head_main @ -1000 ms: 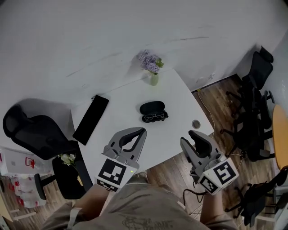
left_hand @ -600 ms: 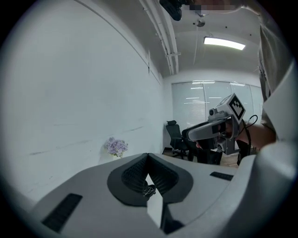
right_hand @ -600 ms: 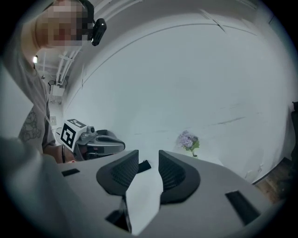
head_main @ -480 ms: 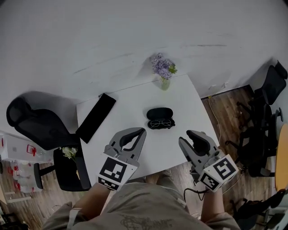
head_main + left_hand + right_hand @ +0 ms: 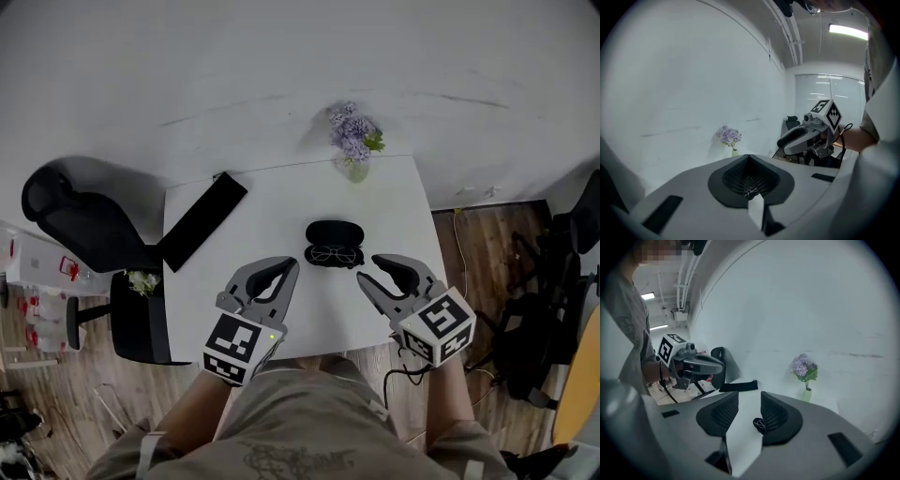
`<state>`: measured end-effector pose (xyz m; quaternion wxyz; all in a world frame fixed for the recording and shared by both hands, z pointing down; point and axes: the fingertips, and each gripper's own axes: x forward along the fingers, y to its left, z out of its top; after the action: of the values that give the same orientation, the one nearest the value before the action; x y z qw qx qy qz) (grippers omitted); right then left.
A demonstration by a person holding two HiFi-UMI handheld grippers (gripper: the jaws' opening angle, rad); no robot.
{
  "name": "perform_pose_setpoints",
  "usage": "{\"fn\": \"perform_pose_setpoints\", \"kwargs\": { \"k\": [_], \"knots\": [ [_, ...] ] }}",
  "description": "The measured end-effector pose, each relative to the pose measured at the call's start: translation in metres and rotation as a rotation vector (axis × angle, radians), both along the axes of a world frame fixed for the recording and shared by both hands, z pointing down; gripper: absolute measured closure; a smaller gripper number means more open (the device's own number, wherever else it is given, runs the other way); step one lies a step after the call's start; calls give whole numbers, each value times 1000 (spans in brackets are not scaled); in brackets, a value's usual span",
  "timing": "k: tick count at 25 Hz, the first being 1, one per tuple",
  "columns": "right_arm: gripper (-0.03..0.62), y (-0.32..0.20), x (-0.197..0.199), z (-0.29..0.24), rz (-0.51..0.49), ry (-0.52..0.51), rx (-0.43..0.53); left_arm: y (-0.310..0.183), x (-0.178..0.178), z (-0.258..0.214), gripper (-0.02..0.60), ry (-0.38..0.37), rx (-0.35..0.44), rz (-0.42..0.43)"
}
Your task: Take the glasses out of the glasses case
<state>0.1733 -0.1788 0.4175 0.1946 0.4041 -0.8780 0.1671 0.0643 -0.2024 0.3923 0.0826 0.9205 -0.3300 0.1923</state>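
Observation:
An open black glasses case (image 5: pixel 334 232) lies in the middle of the white table (image 5: pixel 281 202), with wire-rimmed glasses (image 5: pixel 333 253) at its near side. My left gripper (image 5: pixel 287 267) hovers over the table's front, left of the case, its jaws touching at the tips with nothing held. In the left gripper view the glasses (image 5: pixel 750 191) show through the narrow wedge between the pads. My right gripper (image 5: pixel 367 269) is just right of the glasses, its jaws opening with nothing between them. The case (image 5: pixel 759 424) shows beyond the pads (image 5: pixel 774 414).
A vase of purple flowers (image 5: pixel 354 141) stands at the table's far edge. A long flat black thing (image 5: pixel 202 223) lies at the far left corner. A black office chair (image 5: pixel 84 220) and a small plant (image 5: pixel 142 281) are left of the table, more chairs (image 5: pixel 572 244) at the right.
Both grippers have come forward and down toward the case. The right gripper swung left, nearer the glasses, and its jaws stand wider. The view has shifted so that the table sits more central.

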Motion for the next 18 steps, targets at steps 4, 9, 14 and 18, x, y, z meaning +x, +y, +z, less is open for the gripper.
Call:
{"fn": "perform_pose_setpoints", "kwargs": {
  "k": [4,9,14,18],
  "knots": [
    [423,-19,5,40,-84,81,-63,-5,3,20,566,-35,-36,-39],
    [414,-37,0,93,-157,152,-164,-14,4,47,566,-75,-83,-64],
    [413,-51,-5,146,-211,205,-250,-22,3,77,566,-101,-142,-75],
    [413,-59,-12,182,-245,253,-299,-27,-1,102,566,-124,-190,-75]
  ]
}}
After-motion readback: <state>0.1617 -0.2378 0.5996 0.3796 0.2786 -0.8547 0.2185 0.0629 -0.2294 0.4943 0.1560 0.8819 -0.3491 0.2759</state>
